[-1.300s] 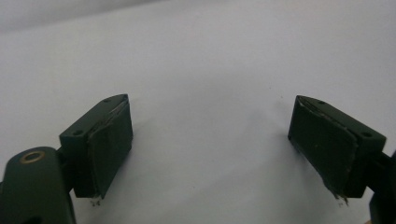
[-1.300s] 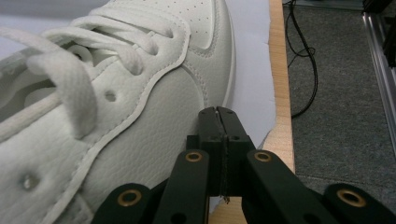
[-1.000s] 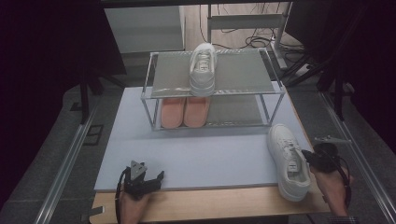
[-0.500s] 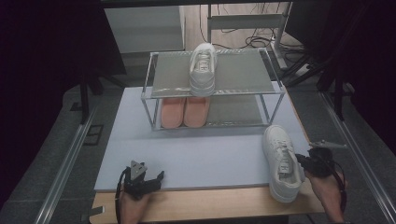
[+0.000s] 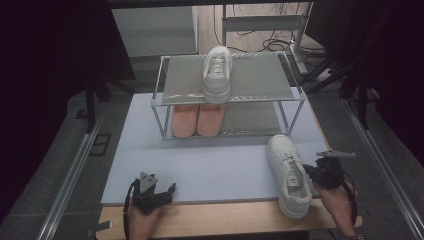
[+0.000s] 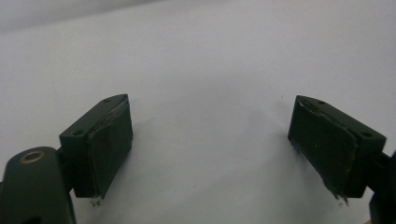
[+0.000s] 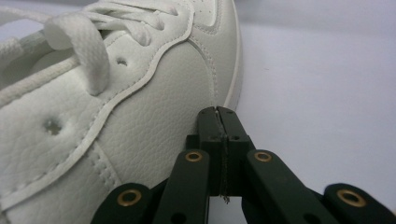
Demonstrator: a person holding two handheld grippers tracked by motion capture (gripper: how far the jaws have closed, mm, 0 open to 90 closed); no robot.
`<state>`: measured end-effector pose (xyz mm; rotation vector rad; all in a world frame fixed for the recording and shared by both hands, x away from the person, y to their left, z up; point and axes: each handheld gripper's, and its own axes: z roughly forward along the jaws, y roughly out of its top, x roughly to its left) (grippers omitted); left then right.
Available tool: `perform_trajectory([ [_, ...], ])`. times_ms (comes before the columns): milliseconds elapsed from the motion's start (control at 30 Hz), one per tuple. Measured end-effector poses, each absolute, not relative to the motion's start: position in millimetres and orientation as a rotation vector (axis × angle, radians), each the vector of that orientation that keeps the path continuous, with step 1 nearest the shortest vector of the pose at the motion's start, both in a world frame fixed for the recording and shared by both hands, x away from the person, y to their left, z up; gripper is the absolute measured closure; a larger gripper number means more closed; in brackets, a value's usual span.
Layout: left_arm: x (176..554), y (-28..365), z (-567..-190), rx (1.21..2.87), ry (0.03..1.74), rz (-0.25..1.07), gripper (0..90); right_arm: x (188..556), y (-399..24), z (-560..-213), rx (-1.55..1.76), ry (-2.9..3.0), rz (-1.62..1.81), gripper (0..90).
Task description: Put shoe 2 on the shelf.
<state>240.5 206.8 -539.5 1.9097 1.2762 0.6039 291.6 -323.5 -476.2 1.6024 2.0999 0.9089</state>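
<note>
A white lace-up sneaker (image 5: 288,172) lies on the pale blue mat (image 5: 215,160) at the front right, toe pointing away toward the rack. My right gripper (image 5: 312,175) is shut, with nothing between its jaws. In the right gripper view its closed tip (image 7: 218,114) rests against the sneaker's (image 7: 140,116) leather side, just above the sole. My left gripper (image 5: 159,194) sits at the mat's front left, far from the sneaker. In the left gripper view it (image 6: 210,135) stands open over bare mat.
A two-shelf metal rack (image 5: 295,97) stands at the back of the mat. A matching white sneaker (image 5: 217,75) sits on its top shelf and a pink pair (image 5: 197,120) on the lower one. The wooden table edge (image 5: 225,220) runs along the front.
My right gripper has moved left, and the sneaker beside it has slid left across the mat with it. The left gripper has stayed put.
</note>
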Motion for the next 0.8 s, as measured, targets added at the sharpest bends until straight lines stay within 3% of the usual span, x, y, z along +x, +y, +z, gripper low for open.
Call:
perform_trajectory([
  [800,240.4,207.0,-539.4,1.912,1.276,0.604,13.8,310.5,-249.0,-475.9,1.43,2.3,0.942,89.3],
])
